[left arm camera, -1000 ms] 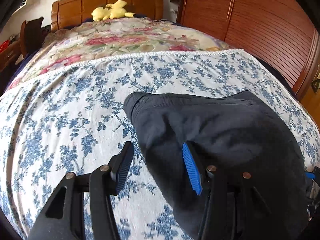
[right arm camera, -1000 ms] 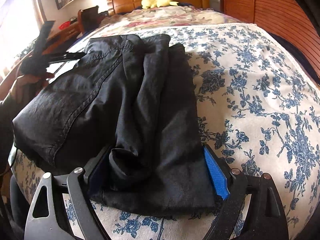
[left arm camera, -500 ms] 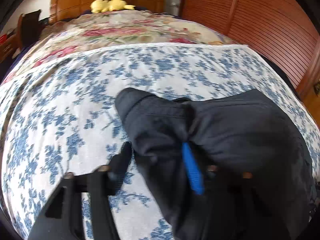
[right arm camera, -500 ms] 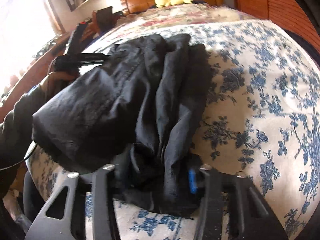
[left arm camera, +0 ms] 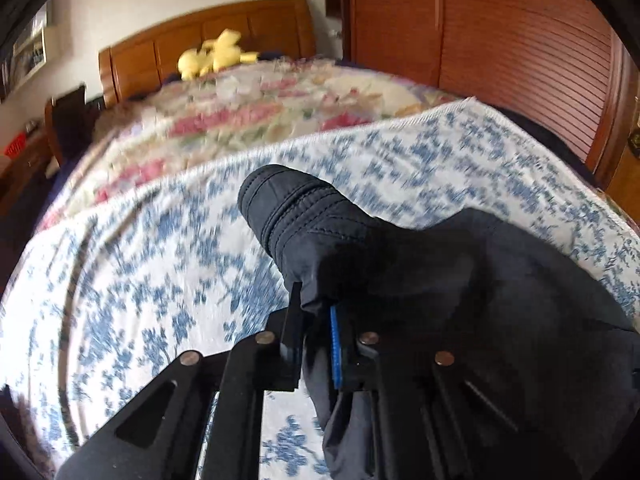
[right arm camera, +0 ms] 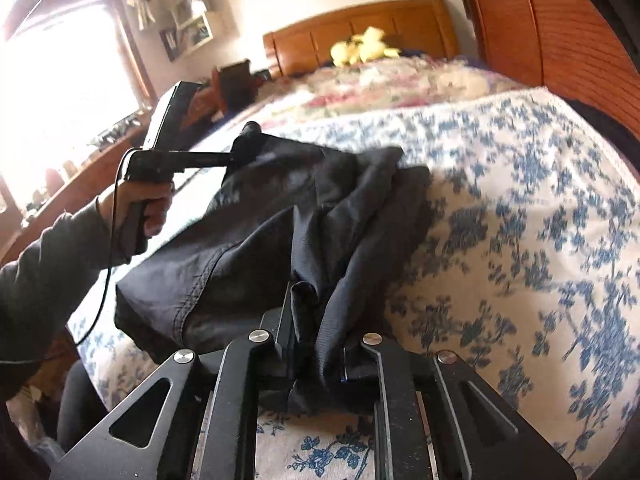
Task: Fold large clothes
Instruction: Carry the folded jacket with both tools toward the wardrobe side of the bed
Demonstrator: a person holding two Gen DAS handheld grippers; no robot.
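Both grippers pinched the garment (right arm camera: 256,256) above the bed (right arm camera: 520,208).
Left gripper (left arm camera: 316,320) and right gripper (right arm camera: 316,344) had just closed on dark cloth edges; open quilt (left arm camera: 132,264) lay left and beyond.

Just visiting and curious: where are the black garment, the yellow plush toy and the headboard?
black garment (right arm camera: 248,264): right wrist view, stitched seam panel.
yellow plush toy (left arm camera: 214,54): left wrist view, its body.
headboard (left arm camera: 160,56): left wrist view, wooden panel.

Your bed (left arm camera: 500,184) | blue-floral sheet (left arm camera: 140,280) covers the foot half | pink-floral quilt (left arm camera: 248,116) toward the wooden headboard (left arm camera: 224,24) | yellow plush toy (left arm camera: 214,54) there | dark garment (right arm camera: 256,240) near your foot edge
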